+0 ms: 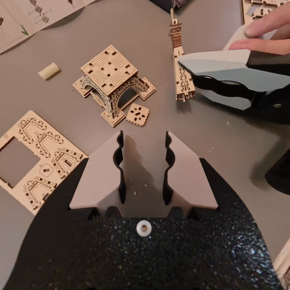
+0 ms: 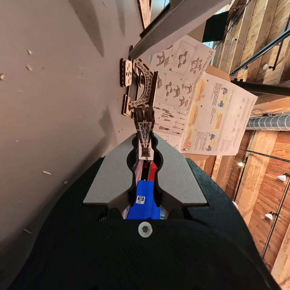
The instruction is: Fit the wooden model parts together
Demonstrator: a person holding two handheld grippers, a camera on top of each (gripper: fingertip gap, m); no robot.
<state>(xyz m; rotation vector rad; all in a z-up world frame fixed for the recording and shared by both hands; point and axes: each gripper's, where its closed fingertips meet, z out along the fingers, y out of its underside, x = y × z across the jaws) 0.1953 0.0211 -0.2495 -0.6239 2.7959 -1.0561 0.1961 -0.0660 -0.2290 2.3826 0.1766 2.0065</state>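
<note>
The wooden tower base with four arched legs and a flat slotted top stands on the grey table. A small square slotted plate lies flat beside its near foot. My left gripper is open and empty, just short of that plate. My right gripper is shut on the wooden tower spire, holding it by its lattice shaft. In the left wrist view the spire hangs above the table to the right of the base, wide end toward me. The base also shows in the right wrist view.
A wooden sheet of punch-out parts lies at the left. A small pale block lies left of the base. Instruction sheets lie at the far left, another parts sheet at the far right. A person's fingers hold the right gripper.
</note>
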